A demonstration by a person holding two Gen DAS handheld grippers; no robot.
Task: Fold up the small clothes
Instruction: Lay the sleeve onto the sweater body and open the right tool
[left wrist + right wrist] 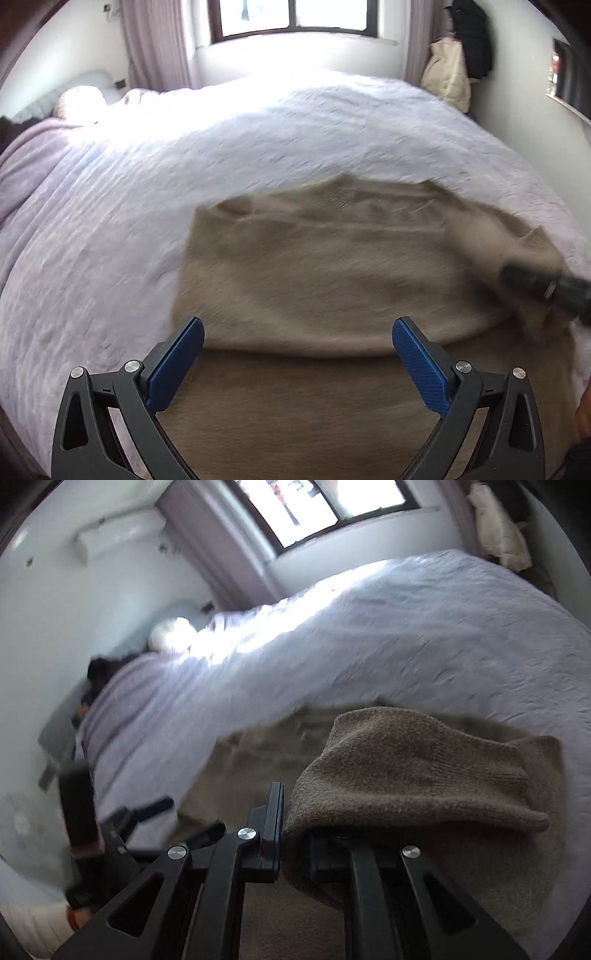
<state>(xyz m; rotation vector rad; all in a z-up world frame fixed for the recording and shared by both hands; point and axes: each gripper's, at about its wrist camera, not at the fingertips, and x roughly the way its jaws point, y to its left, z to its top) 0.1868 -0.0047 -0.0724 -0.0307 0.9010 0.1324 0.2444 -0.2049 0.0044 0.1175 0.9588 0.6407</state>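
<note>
**Sleeve fold at risk of slipping**

The soft beige knitted sweater [314,266] lies on the white quilted bedspread [184,166], filling the lower centre of the left view. The right gripper [295,830] is clamped on a sleeve fold, and a pull could slide the loose knit free or drag the body askew. The left gripper [298,354] hangs wide apart, empty, above the hem.

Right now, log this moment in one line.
left gripper: open, above sweater | right gripper: shut on sweater edge | bed: sweater lying on it
</note>
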